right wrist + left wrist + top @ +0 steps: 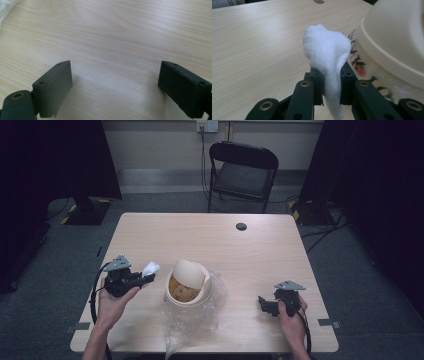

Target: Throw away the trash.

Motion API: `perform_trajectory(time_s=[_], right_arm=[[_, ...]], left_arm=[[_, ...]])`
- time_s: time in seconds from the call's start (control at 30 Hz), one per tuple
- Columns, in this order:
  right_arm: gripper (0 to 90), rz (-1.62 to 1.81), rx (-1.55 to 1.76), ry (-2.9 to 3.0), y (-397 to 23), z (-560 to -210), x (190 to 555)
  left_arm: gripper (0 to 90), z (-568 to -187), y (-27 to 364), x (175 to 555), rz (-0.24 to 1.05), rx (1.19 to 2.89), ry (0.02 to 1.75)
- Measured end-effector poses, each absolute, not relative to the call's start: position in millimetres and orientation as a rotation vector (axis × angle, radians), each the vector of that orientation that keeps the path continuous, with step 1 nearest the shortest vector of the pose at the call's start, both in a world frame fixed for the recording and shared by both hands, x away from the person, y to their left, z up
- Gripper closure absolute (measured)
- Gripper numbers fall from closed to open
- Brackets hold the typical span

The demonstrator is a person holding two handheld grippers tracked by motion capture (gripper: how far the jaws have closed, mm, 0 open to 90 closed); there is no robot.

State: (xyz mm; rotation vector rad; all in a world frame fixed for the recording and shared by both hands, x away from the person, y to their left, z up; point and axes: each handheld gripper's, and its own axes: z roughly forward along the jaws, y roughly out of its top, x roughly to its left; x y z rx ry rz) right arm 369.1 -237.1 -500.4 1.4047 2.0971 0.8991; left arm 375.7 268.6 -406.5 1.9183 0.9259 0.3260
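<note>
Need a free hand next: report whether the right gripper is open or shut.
Open. The right gripper has its jaws set wide apart over bare table, nothing between them.

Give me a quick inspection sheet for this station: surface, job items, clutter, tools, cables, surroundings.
Surface: light wood table, dark round grommet near the far edge.
Job's things: cream swing-lid bin standing on a clear plastic bag; white wad.
Clutter: nothing seen.
Grippers: left tool shut on the white wad, beside the bin; right tool open, nothing between its jaws.
Cables: black cable trails from the left tool.
Surroundings: black folding chair beyond the table, grey floor.
</note>
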Motion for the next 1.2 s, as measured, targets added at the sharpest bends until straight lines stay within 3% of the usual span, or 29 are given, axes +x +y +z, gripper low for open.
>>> perform_trajectory(time_s=[0.4,1.2], right_arm=[[11.1,0.899,1.405,2.097,-237,-500,369],[11.1,0.899,1.406,2.097,-237,-500,369]], left_arm=[[77.7,-372,256,350,0.339,1.901,0.817],[77.6,-355,207,322,0.25,1.989,0.665]])
